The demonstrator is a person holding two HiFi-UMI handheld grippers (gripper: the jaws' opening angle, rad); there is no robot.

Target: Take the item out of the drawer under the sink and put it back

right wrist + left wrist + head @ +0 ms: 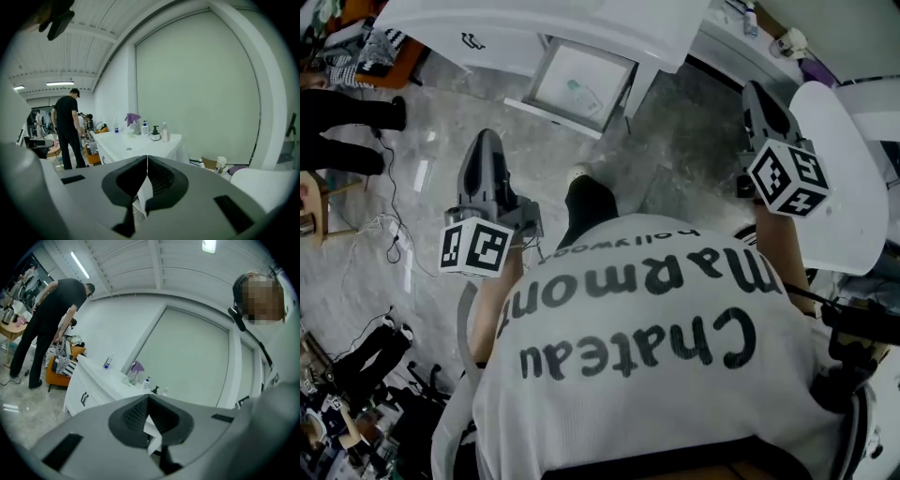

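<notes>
Close in, the left gripper [486,142] and right gripper [759,94] both ride with jaws pressed together, empty. Ahead, between them, the drawer [553,117] stands open, the item [577,89] lying inside, and I'd say the left gripper is nearer.

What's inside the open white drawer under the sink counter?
One small greenish item lies on the floor of the open white drawer, too small to identify. The drawer's rear is covered by the white sink counter.
</notes>
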